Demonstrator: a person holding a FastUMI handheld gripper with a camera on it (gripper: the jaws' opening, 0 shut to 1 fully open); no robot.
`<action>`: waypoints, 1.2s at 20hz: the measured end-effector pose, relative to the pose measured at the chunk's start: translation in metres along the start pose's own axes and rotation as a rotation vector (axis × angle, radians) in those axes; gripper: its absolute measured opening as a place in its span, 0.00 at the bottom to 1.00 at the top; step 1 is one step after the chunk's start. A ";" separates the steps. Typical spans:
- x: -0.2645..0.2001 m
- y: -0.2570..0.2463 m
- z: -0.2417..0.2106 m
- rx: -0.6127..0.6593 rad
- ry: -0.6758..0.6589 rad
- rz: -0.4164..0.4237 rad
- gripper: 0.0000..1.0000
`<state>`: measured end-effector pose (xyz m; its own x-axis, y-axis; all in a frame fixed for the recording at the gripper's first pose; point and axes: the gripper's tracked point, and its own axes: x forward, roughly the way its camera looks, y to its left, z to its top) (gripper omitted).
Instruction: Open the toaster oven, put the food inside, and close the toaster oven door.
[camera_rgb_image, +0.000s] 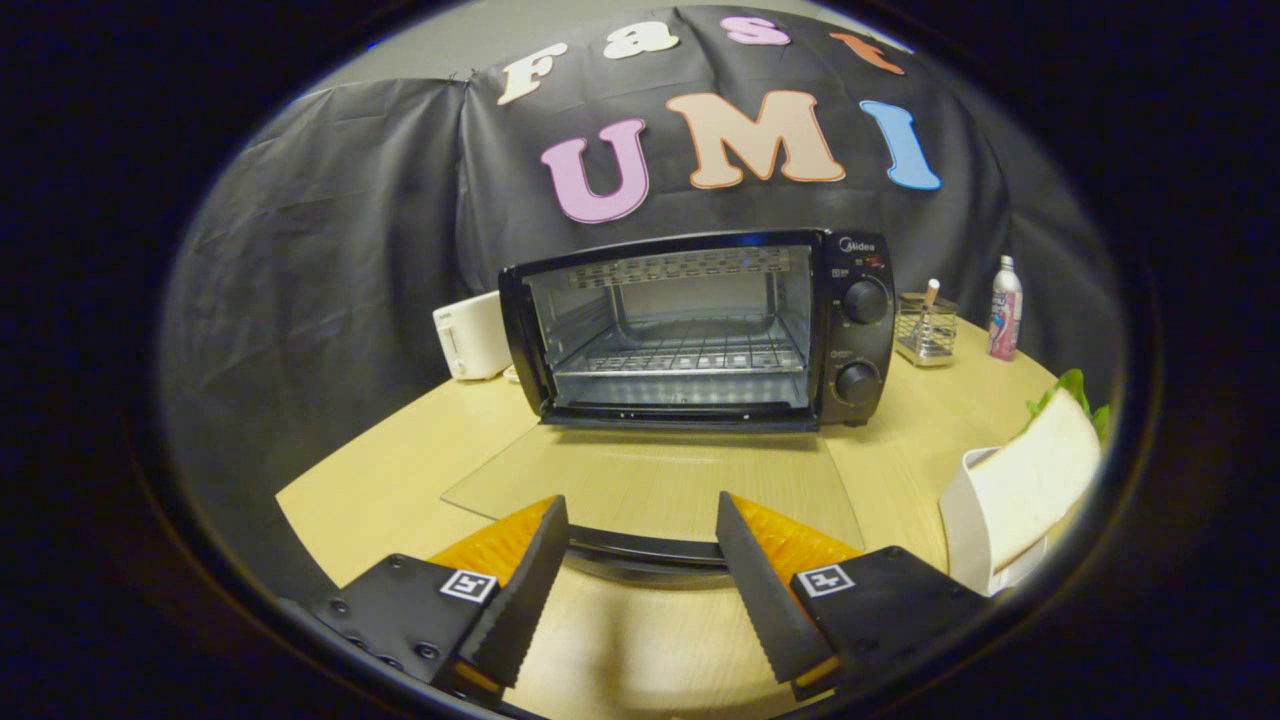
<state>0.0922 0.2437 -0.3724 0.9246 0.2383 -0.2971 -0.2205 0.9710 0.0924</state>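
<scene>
A black toaster oven (700, 330) stands on the wooden table with its cavity and wire rack (685, 355) showing. Its glass door (650, 485) lies folded down flat towards me, and the dark door handle (645, 545) runs just ahead of and between my fingertips. My gripper (640, 520) is open, with nothing held between its fingers. A sandwich (1035, 480) with green lettuce rests in a white holder (965, 530) to the right of my right finger.
A white toaster (472, 335) stands left of the oven. Right of the oven are a clear glass holder (925, 328) with a utensil and a small bottle (1004, 308). The round table's edge (320, 555) curves close on the left.
</scene>
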 end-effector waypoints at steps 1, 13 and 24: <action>-0.007 -0.004 0.008 -0.016 -0.003 0.018 0.93; -0.110 -0.171 0.093 0.068 0.208 -0.086 0.90; -0.119 -0.274 0.050 0.210 0.447 -0.213 0.90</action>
<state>0.0584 -0.0521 -0.3147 0.7099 0.0658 -0.7012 0.0669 0.9848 0.1601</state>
